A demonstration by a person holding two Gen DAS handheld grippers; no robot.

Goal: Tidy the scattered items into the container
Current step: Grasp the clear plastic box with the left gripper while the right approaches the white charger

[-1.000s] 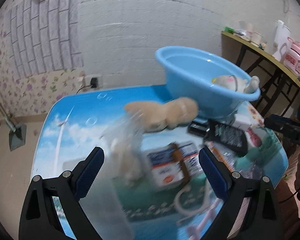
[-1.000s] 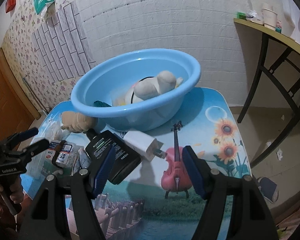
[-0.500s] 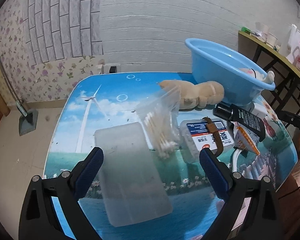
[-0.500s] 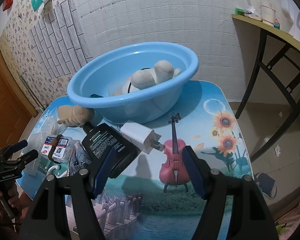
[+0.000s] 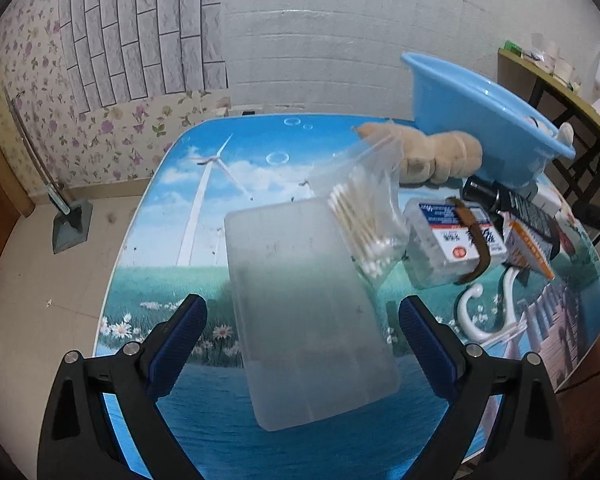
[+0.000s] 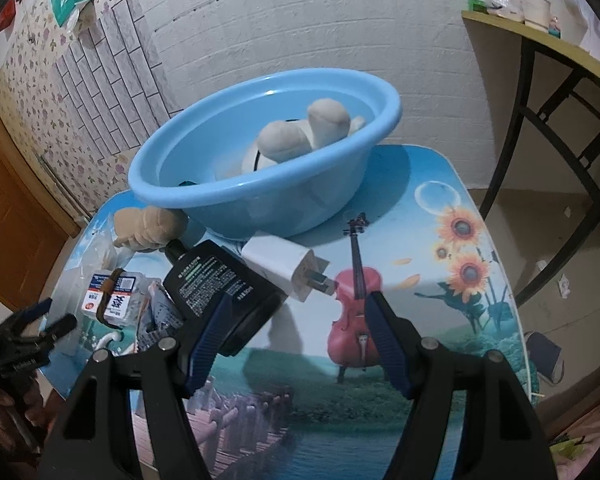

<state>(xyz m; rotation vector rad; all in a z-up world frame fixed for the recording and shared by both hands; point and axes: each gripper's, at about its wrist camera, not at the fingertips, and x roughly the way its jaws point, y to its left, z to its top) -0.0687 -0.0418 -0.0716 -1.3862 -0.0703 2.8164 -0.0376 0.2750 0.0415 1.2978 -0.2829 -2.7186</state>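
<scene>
Left gripper (image 5: 302, 330) swung from basin (image 5: 480, 120) toward frosted plastic box (image 5: 308, 316) on desk (image 5: 204, 240), fingers open astride it, not touching. Right gripper (image 6: 296, 330) steady, fingers open, empty.

The left part of the surface (image 5: 172, 200), with the windmill print, lies bare up to the frosted plastic box (image 5: 304, 312), which sits between the spread left tongs (image 5: 302, 336). Right of the box the way is crowded: a bag of cotton swabs (image 5: 364, 216), a clear labelled box (image 5: 448, 244), a tan plush toy (image 5: 432, 156) and a white hook (image 5: 484, 312) lie close together. In the right wrist view a black bottle (image 6: 220, 284) and white charger (image 6: 284, 260) block the approach to the blue basin (image 6: 260, 168), while the violin and sunflower area beyond the right tongs (image 6: 296, 332) is bare.
</scene>
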